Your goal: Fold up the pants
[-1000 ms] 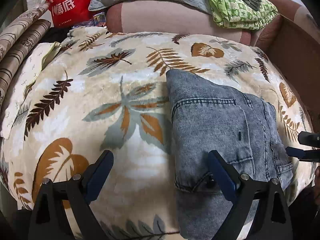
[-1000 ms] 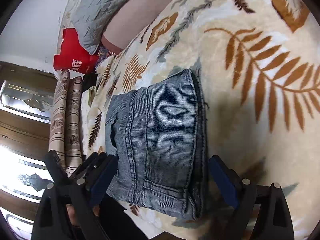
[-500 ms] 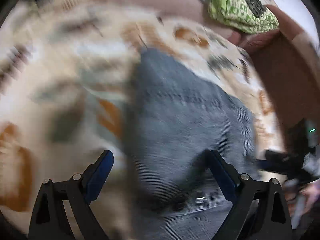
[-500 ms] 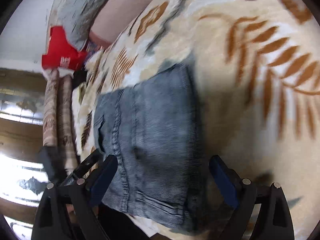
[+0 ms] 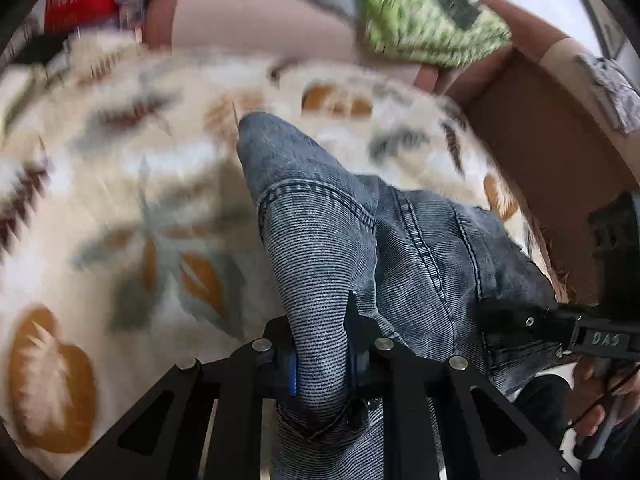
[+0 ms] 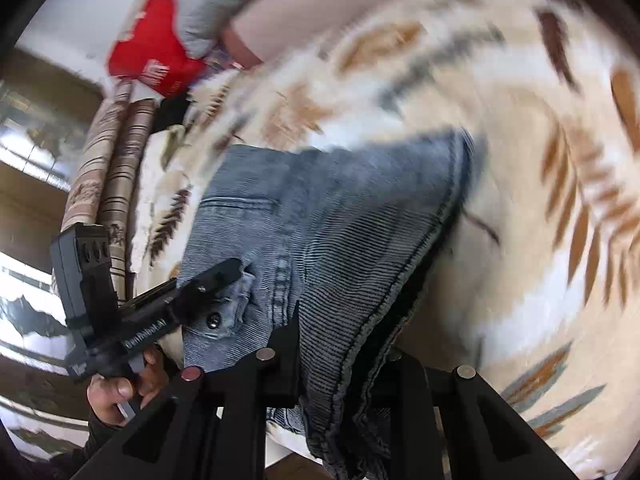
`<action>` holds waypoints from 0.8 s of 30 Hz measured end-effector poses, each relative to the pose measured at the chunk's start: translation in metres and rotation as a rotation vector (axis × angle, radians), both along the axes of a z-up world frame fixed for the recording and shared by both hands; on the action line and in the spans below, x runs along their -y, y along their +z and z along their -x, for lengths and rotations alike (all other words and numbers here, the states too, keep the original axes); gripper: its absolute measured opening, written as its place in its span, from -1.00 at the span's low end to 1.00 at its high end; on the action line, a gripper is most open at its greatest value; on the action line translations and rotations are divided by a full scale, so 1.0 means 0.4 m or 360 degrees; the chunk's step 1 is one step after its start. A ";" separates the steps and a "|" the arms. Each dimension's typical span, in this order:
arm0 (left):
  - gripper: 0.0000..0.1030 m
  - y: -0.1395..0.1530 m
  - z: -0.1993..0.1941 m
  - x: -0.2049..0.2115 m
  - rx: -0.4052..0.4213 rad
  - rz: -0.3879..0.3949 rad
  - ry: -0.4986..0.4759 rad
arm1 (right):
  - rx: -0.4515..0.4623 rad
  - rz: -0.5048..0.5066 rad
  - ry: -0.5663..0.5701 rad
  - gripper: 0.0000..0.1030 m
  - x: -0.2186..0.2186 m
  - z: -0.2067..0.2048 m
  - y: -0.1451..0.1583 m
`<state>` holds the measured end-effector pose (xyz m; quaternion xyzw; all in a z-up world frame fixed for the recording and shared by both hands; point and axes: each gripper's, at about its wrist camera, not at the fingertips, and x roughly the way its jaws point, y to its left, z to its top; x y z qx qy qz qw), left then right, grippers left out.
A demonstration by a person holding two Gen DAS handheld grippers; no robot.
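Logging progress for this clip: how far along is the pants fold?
Done: the jeans already lie as a short folded stack on the leaf-print blanket. In hand: both grippers' jaws have just been closing, and the left gripper and right gripper now pinch the near edge, denim bunched between the fingers and pulled up. Left: carrying that edge over to finish the fold and letting go.

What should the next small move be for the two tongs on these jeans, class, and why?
Probably carry both near corners up and away, toward the far edge. The left tongs and right tongs have just closed on the jeans, whose near edge is lifted while the far end lies on the leaf-print blanket.
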<state>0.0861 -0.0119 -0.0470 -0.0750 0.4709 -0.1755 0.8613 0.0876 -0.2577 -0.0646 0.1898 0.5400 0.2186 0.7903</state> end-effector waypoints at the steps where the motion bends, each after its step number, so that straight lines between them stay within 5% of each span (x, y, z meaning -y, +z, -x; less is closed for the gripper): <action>1: -0.65 0.030 0.002 -0.009 0.0064 -0.0010 0.0003 | 0.0049 0.0008 -0.0002 -0.62 -0.014 0.000 0.031; 5: -0.61 0.126 -0.039 -0.075 0.0221 0.0005 0.0059 | 0.0224 -0.0037 0.0021 -0.62 -0.061 -0.051 0.131; 8: -0.51 0.086 -0.103 -0.112 0.0170 0.0050 0.0105 | 0.0270 -0.0066 0.0020 -0.62 -0.093 -0.110 0.134; 10: -0.46 0.016 -0.152 -0.116 0.0052 0.0043 0.0127 | 0.0239 -0.0053 0.0032 -0.57 -0.106 -0.163 0.077; 11: -0.28 -0.049 -0.191 -0.113 -0.0033 0.0031 0.0149 | 0.0192 -0.0038 0.0041 -0.53 -0.110 -0.188 0.040; 12: -0.17 -0.096 -0.212 -0.111 -0.0106 -0.0010 0.0164 | 0.0126 -0.0031 0.0001 -0.35 -0.099 -0.210 -0.010; 13: 0.16 -0.150 -0.231 -0.112 -0.0203 -0.0074 0.0184 | 0.0024 0.0055 -0.0101 0.01 -0.087 -0.234 -0.090; 15: 0.24 -0.160 -0.221 -0.137 -0.0176 0.0004 0.0254 | -0.0082 0.0080 -0.0158 0.17 -0.075 -0.240 -0.163; 20: 0.64 -0.036 -0.097 -0.148 0.0057 -0.0032 0.0340 | 0.0196 0.0129 -0.0268 0.27 -0.042 -0.143 0.020; 22: 0.80 -0.028 -0.052 -0.134 0.0143 -0.0080 0.0327 | 0.0311 0.0044 -0.0283 0.51 -0.044 -0.099 0.078; 24: 0.80 -0.071 -0.057 -0.098 0.0093 -0.0196 0.0274 | 0.0335 0.0057 -0.0247 0.58 -0.076 -0.076 0.067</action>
